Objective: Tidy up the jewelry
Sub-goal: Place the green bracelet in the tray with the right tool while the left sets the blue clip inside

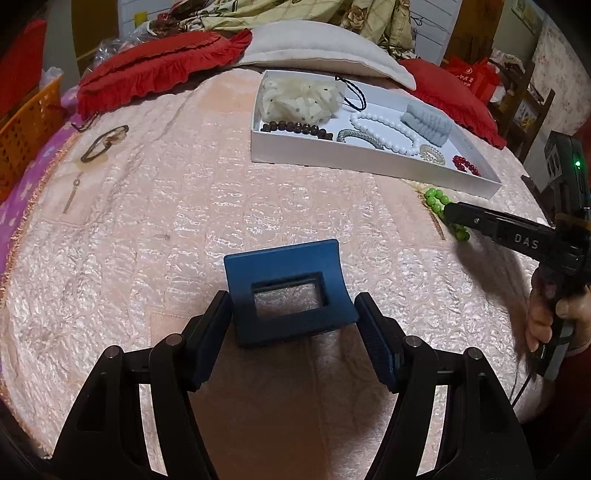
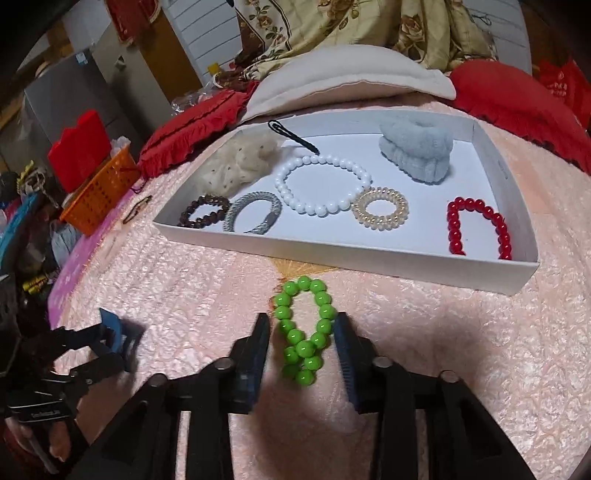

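The left gripper (image 1: 293,325) clamps the blue hair claw (image 1: 291,291); the right gripper (image 2: 303,345), partly open, straddles the green bead bracelet (image 2: 304,332) without touching it, white tray (image 2: 369,254) at twelve o'clock.

Pale pink, shiny, quilted bedspread (image 2: 424,332) under a white tray (image 2: 388,258); bright green bead bracelet (image 2: 304,332) just outside the tray, dark blue hair claw (image 1: 291,291) nearer the black gripper fingers (image 1: 210,332). Inside the tray: white bead bracelet (image 2: 321,184), glossy red bead bracelet (image 2: 476,229), dark brown bead bracelet (image 2: 203,212), grey braided band (image 2: 255,214), pale gold spiral hair tie (image 2: 380,208), light grey-blue fluffy scrunchie (image 2: 417,155), cream dotted scrunchie (image 2: 236,162). Behind: red frilled cushions (image 1: 159,70), cream pillow (image 2: 351,81), beige quilt with brown roses (image 2: 351,26), orange basket (image 2: 99,195).
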